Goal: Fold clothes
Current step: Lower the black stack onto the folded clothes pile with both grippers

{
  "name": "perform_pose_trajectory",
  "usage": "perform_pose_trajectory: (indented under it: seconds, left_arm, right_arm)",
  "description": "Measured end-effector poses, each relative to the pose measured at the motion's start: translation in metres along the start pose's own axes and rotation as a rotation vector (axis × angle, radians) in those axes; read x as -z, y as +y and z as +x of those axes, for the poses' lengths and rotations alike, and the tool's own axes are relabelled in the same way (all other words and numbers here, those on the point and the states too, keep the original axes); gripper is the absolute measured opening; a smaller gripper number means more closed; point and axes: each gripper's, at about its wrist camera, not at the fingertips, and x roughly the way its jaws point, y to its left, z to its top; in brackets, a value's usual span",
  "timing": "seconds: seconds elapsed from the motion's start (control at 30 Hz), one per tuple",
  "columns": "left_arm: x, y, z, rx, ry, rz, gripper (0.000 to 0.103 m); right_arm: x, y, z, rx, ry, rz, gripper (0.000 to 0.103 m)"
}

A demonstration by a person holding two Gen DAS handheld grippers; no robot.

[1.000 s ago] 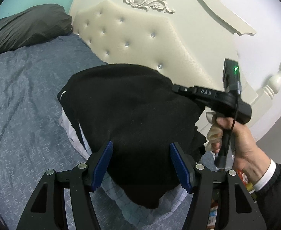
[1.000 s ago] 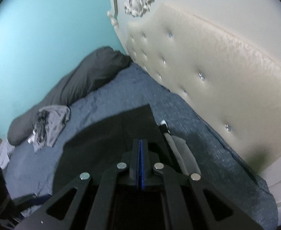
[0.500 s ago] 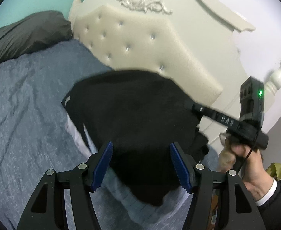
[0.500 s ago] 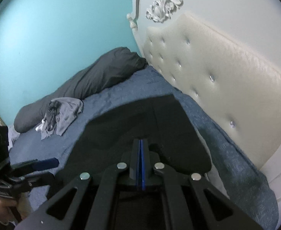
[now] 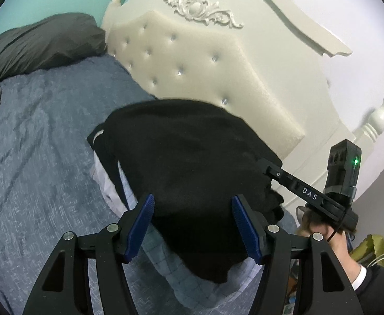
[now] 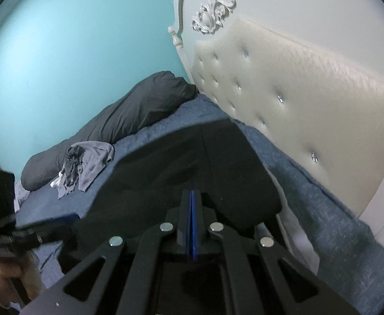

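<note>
Blue bed fills lower left; black garment, pinched by the right claw, has shifted centre-frame; left claw gapes wide.

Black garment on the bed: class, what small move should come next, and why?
Probably bring the open left gripper down to pinch the near edge of the black garment. The right gripper is already shut on its edge, and the left fingers straddle cloth ungripped.
</note>
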Motion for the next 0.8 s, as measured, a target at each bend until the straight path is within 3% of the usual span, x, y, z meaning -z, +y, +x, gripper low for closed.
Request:
perform_pose_trajectory:
  seconds: [0.17,0.4,0.8]
  left_arm:
    - [0.002,0.003,0.002,0.002,0.01,-0.006,0.066]
    - [-0.016,-0.008,0.006,0.006,-0.014,0.008,0.066]
    - [-0.021,-0.014,0.02,-0.009,0.002,0.024,0.066]
  right_arm:
    - [0.012,-0.006,0.0,-0.012,-0.024,0.026,0.0]
    - [-0.007,0.007,-0.016,-0.036,-0.08,0.006,0.0]
    - [0.009,0.013,0.003,-0.038,-0.027,-0.025,0.0]
